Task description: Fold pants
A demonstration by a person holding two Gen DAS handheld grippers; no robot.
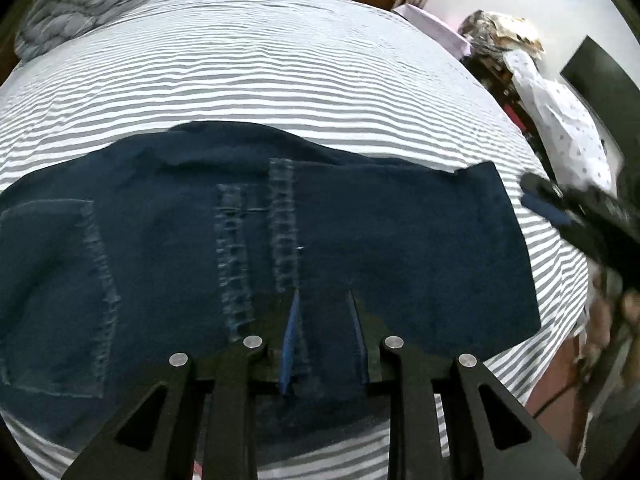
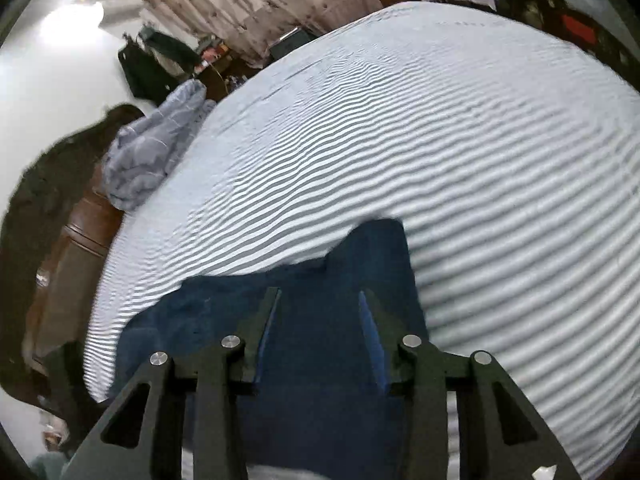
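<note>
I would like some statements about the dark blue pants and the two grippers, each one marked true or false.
1. The dark blue denim pants lie on a grey-and-white striped bedsheet. True.
2. The left gripper is shut tight. False: its jaws stand apart, above the pants.
3. A stitched patch pocket shows on the pants. True.
4. The right gripper grips a white towel. False: its jaws are open, with only the pants beneath.
5. A crumpled grey quilt lies beside the bedsheet. True.
</note>
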